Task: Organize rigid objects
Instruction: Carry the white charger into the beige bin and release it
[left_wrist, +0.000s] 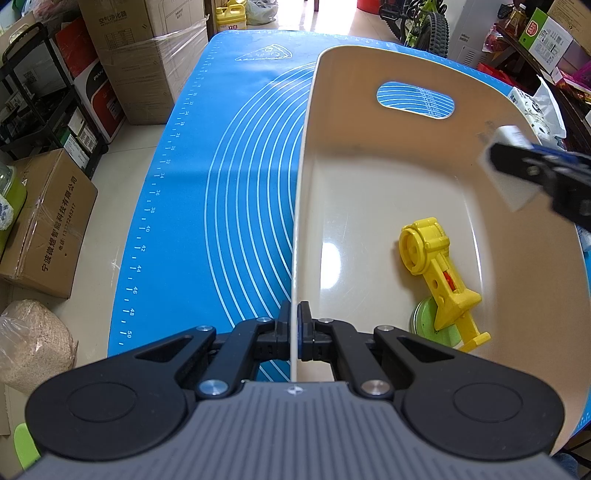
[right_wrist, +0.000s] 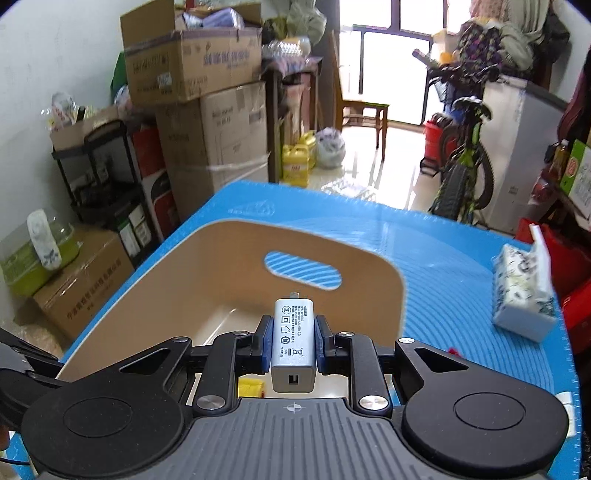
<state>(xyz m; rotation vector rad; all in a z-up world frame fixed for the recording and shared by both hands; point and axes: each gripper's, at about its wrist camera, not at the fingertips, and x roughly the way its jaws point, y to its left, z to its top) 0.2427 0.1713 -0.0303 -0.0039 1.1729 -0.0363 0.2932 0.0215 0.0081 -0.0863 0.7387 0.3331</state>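
A beige plastic basket (left_wrist: 369, 155) with a handle slot stands on the blue mat (left_wrist: 221, 166). My left gripper (left_wrist: 294, 319) is shut on the basket's left wall rim. Inside the basket lie a yellow toy (left_wrist: 436, 269) and a green round lid (left_wrist: 439, 325) under it. My right gripper (right_wrist: 294, 339) is shut on a white charger block (right_wrist: 294, 347) and holds it above the basket (right_wrist: 221, 266). In the left wrist view the right gripper (left_wrist: 517, 173) enters from the right over the basket with the charger (left_wrist: 506, 166).
A patterned tissue pack (right_wrist: 524, 291) lies on the mat at the right. Cardboard boxes (right_wrist: 214, 110) and a black rack (left_wrist: 44, 103) stand left of the table. A bicycle (right_wrist: 465, 158) stands beyond the far edge.
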